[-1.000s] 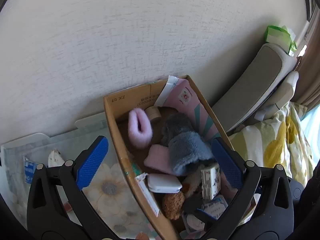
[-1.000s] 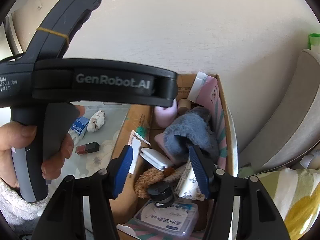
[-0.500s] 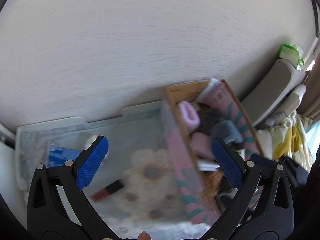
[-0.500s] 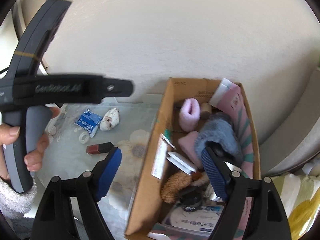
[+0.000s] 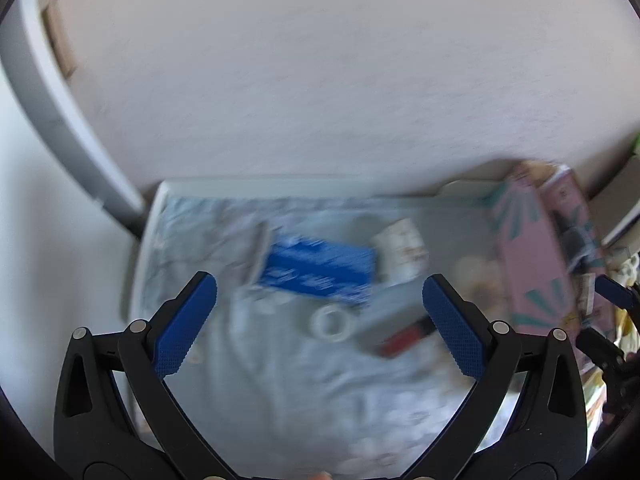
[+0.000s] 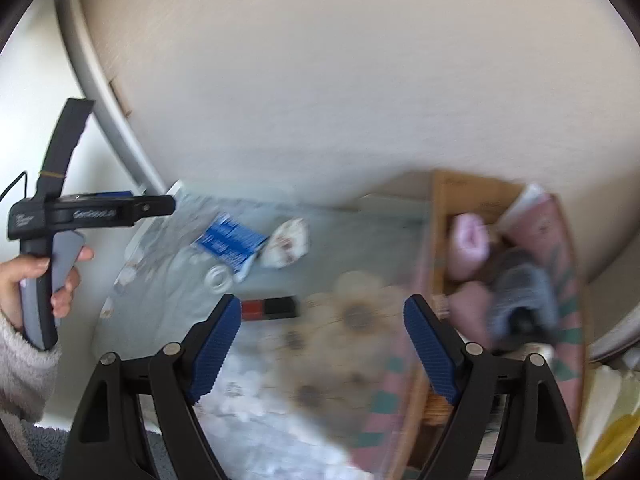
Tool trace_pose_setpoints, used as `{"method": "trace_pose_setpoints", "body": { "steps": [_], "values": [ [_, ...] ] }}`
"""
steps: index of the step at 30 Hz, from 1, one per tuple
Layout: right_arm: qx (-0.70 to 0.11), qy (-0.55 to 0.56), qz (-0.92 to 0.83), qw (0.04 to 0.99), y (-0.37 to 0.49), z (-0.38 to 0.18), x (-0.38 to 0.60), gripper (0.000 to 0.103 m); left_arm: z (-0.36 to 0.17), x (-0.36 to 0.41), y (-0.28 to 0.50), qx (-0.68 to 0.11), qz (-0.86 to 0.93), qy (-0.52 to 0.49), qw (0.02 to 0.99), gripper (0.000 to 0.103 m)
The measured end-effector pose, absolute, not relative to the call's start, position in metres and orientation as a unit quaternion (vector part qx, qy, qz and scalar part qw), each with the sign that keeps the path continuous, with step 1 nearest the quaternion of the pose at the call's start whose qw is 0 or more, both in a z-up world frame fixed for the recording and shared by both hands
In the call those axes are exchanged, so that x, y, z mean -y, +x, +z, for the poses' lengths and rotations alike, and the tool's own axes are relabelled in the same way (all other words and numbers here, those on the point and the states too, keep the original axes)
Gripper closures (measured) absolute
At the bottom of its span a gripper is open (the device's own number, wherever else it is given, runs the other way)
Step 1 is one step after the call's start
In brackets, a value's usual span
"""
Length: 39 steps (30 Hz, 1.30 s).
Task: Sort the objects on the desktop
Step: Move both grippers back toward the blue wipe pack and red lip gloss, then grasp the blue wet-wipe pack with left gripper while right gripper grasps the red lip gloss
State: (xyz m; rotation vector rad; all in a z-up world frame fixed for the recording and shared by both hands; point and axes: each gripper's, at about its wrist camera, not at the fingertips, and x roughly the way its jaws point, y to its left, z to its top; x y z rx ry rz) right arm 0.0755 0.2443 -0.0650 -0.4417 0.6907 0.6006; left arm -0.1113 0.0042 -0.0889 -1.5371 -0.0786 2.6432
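Note:
My left gripper (image 5: 319, 284) is open and empty above the flowered tablecloth (image 5: 304, 392). Beneath it, blurred, lie a blue packet (image 5: 316, 272), a white tape ring (image 5: 334, 322), a red-and-black stick (image 5: 404, 338) and a white patterned pouch (image 5: 402, 256). My right gripper (image 6: 323, 306) also stands open with nothing between its fingers, over the cloth just left of the cardboard box (image 6: 440, 216). The stick (image 6: 270, 308) lies by its left fingertip. The blue packet (image 6: 230, 242), pouch (image 6: 288, 238) and ring (image 6: 218, 278) lie farther off.
The box holds a pink fluffy thing (image 6: 468, 248), a grey fluffy thing (image 6: 520, 292) and more items. A hand (image 6: 60, 276) in a fuzzy sleeve holds the left gripper's handle (image 6: 40, 300) at the left. A wall rises behind the table; yellow-patterned fabric (image 6: 612, 432) lies at the right.
Both grippers have swung left, away from the box and over the tablecloth. The right gripper's jaws have widened. The left gripper now looks down on the packet, ring and stick.

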Motion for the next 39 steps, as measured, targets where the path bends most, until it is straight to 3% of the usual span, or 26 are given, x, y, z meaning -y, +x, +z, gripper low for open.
{"method": "trace_pose_setpoints", "body": {
  "steps": [2,5,10,23,27,32,39],
  "values": [
    [-0.335,-0.219,0.299,0.866,0.073,-0.083,-0.260,0.020,-0.106,0.009,-0.115,0.030,0.854,-0.517,0.042,0.000],
    [-0.342,-0.215,0.301,0.864,0.076,-0.108,-0.278,0.000,-0.134,0.018,-0.119,0.034,0.837,-0.543,0.056,0.000],
    [-0.296,-0.208,0.298,0.883,0.083,-0.142,-0.293,0.000,-0.164,0.007,-0.130,0.011,0.830,-0.552,0.082,0.000],
    [-0.325,-0.248,0.269,0.872,0.120,-0.201,-0.328,0.000,-0.200,-0.024,-0.158,-0.019,0.835,-0.535,0.126,0.000],
    [-0.328,-0.257,0.281,0.865,0.123,-0.200,-0.331,0.000,-0.187,-0.027,-0.160,-0.099,0.838,-0.504,0.185,0.000],
    [-0.348,-0.285,0.269,0.852,0.136,-0.203,-0.336,0.000,-0.169,-0.026,-0.165,-0.284,0.785,-0.464,0.298,0.000],
    [-0.369,-0.259,0.277,0.848,0.154,-0.205,-0.340,0.000,-0.180,-0.031,-0.173,-0.349,0.719,-0.475,0.369,0.006]
  ]
}}
